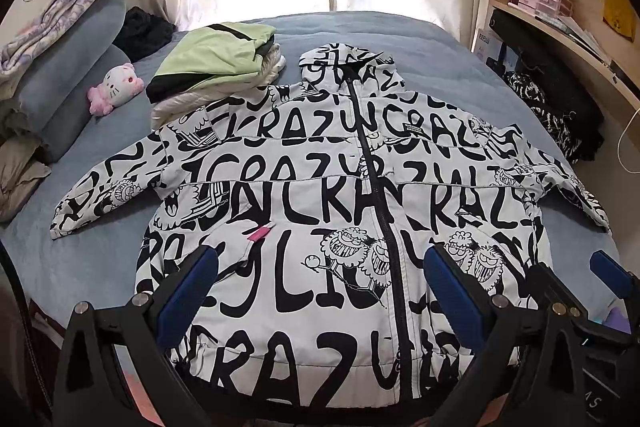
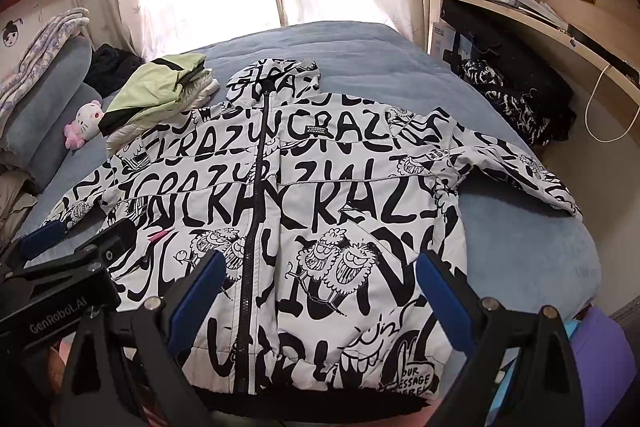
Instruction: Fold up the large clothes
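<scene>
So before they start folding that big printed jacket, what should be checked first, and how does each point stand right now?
1. Jacket spread flat, front up: ok.
2. Zip closed: ok.
3. Both sleeves laid out to the sides: ok.
4. Left gripper and right gripper open, holding nothing: ok.
5. Jacket free of other things: not ok, the folded clothes seem to overlap one shoulder.
6. Bed has room beyond the hood: ok.

White hooded jacket shouting black graffiti lettering and cartoon faces, on a slate-blue bed; pale-green folded garment with black trim, pink-and-white plush cat alongside.
</scene>
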`<state>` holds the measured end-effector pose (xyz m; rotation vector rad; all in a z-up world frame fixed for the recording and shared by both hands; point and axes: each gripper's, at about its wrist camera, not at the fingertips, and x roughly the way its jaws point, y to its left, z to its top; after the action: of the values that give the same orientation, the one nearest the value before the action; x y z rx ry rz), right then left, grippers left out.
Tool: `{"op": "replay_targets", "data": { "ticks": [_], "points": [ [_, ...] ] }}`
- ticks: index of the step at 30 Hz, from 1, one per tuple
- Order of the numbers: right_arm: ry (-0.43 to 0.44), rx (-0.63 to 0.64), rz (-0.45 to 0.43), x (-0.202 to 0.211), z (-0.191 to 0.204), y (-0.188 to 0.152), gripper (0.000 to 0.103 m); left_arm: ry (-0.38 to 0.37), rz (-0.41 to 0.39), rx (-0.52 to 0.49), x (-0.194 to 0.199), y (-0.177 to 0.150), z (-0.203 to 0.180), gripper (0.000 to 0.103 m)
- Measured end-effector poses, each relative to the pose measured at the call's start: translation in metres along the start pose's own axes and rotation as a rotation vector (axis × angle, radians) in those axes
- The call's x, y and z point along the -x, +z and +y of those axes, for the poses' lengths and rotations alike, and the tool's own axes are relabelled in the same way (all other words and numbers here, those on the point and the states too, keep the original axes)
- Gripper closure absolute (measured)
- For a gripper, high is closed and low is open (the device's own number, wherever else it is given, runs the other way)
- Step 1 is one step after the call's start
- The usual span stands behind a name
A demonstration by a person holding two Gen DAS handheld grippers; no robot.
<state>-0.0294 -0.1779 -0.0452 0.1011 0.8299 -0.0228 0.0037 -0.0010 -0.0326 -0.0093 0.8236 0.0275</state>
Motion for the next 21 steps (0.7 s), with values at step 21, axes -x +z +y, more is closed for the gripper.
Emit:
{"op": "replay_targets", "data": {
  "ticks": [21],
  "points": [
    [0.001, -0.002, 0.007, -0.005, 0.000, -0.004, 0.006, 0.004, 0.013, 0.007, -0.005, -0.017, 0.004, 0.002]
  ]
}}
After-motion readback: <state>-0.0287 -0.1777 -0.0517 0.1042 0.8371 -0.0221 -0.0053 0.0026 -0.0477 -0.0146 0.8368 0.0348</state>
